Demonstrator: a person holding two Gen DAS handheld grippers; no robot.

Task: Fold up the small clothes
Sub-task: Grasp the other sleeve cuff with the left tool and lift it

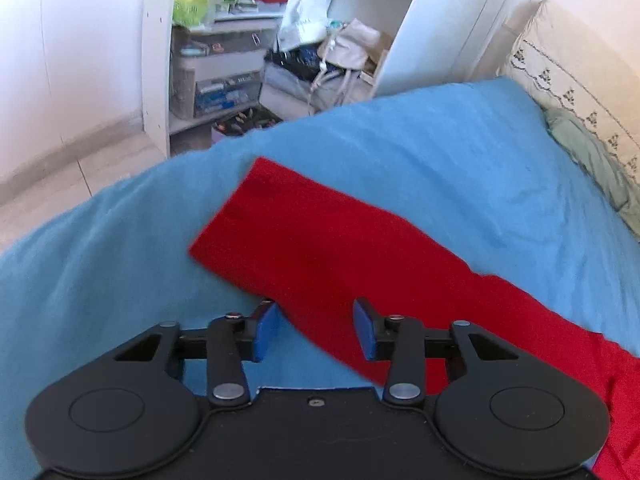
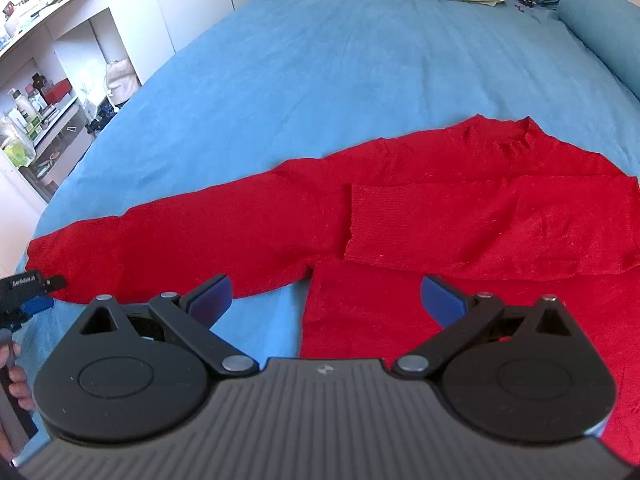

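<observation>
Left wrist view first: the shelf (image 1: 216,80) stands crowded at the far left beyond the bed (image 1: 400,148), and a red sweater (image 1: 320,248) lies flat on the blue cover. Its long sleeve runs out toward the left edge of the bed, stretched straight, probably so it can be taken by the cuff and carried across the body. The left tongs (image 1: 316,330) hang low over that sleeve's near edge, jaws a moderate way apart and empty, one blue pad over the cover and the other over red cloth, which looks like a line-up for pinching the edge. At the far right a pillow (image 1: 572,92) leans at the head of the bed.

From the right wrist view, the left tongs (image 2: 38,298) show at the far left beside the outstretched cuff. The sweater (image 2: 440,220) spreads across the middle, its other sleeve already folded inward over the chest, cuff ending near the centre. The right tongs (image 2: 326,300) hover above the lower body of the sweater, jaws spread wide, gripping nothing, seemingly waiting to steady or lift the hem.
</observation>
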